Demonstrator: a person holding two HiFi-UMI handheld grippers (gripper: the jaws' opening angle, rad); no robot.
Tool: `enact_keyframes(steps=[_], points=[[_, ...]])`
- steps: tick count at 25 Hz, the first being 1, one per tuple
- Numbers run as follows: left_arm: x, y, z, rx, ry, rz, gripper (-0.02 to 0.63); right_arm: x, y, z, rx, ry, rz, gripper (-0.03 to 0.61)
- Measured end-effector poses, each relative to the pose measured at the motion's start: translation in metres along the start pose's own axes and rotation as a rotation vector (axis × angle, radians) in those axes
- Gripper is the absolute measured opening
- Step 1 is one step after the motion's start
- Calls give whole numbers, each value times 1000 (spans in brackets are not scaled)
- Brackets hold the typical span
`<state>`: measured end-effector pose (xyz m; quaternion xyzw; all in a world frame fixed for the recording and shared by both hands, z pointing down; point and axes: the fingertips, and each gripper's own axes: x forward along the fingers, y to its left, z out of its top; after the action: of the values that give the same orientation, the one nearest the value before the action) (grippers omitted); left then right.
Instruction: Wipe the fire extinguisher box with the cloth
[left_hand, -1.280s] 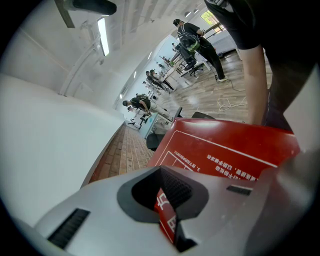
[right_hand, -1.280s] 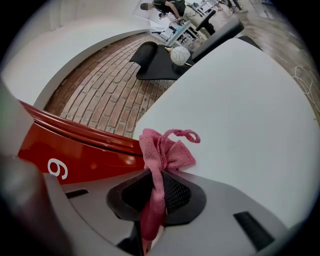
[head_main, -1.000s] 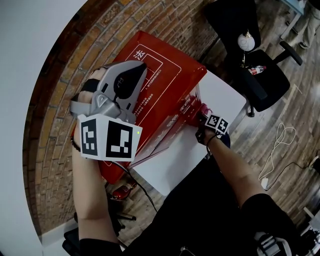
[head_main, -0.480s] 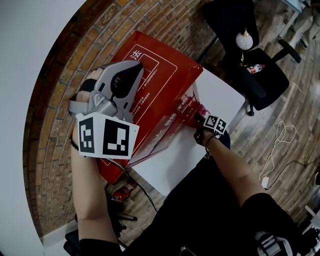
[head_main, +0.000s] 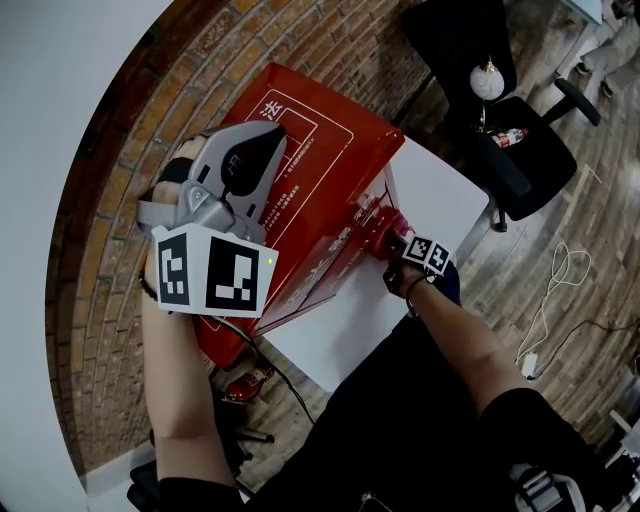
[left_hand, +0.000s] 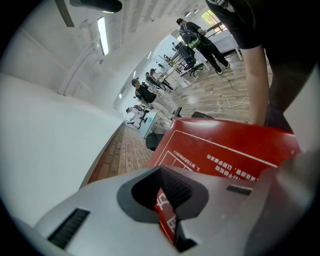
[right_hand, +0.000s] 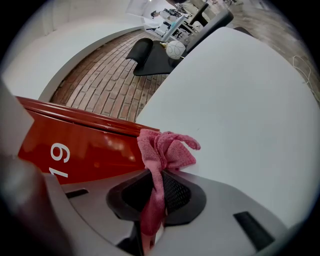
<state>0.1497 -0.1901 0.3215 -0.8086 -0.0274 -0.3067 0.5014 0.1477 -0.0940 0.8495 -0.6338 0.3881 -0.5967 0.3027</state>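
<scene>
The red fire extinguisher box with white print stands against a white slab. My left gripper lies on its top panel, jaws shut on a red printed edge of the box, as the left gripper view shows. My right gripper is at the box's front face near its right corner, shut on a pink cloth. In the right gripper view the cloth bunches out of the jaws and touches the red face where it meets the white slab.
A black office chair with a white ball on it stands beyond the slab. The box rests on a brick floor beside a white wall. A white cable lies on the wooden floor. People are far off.
The right gripper with the cloth has crept slightly left along the box's front face. The left gripper has stayed on the box's top.
</scene>
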Motion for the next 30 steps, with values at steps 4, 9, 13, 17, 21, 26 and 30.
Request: enact_keyframes(steps=[4,9,13,17,21,26,30], points=[[0,0,0,0,0,0,28,-2,1,0,-28,-8,-14,64],[-1,0,1,2,-1,1,28,-8,-8,10,-39,-43,-65,64],[-1,0,1,1,-1,1,28,-12,-18,29,-33,-75,-86,64],[-1,0,0,1,0,1,28,-14,-25,44,-38,-86,-105,64],[-1,0,0,1,0,1,28,-19,-31,40,-39,-76,-133,64],[-1,0,0,0,0,0,28,-21,-30,17,-30,-41,-130,64],[-1,0,0,1,0,2,28,-19,-25,-2,-21,-15,-115,64]])
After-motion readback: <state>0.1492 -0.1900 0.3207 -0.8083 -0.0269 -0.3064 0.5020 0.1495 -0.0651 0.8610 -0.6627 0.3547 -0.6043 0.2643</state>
